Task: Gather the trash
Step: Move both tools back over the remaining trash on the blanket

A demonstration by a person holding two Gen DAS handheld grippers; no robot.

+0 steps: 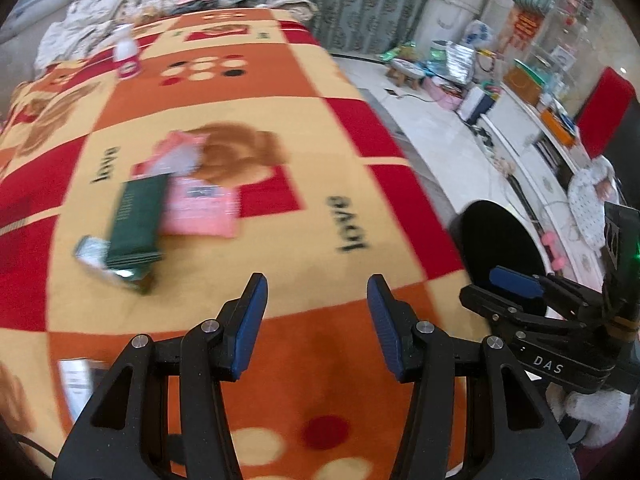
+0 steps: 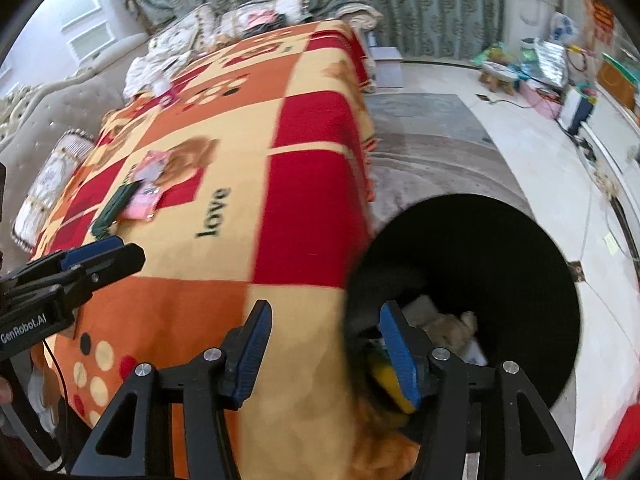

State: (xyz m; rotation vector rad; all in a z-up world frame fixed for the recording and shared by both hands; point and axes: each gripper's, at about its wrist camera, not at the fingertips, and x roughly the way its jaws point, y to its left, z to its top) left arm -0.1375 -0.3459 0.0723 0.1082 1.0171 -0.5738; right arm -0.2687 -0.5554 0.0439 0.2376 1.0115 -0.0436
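Both grippers spread and empty over a blanket-covered bed, trash ahead and a black bin at the bed's edge.

The left gripper has bare blanket between its jaws; ahead and to its left lie a dark green box, pink packets and a small carton, blurred. The right gripper straddles the bed's edge, its right finger over the black bin, which already holds scraps. "love" is woven into the blanket; the gripper bodies read "DAS" and "GenRobot.AI". Open floor lies beyond the bin.
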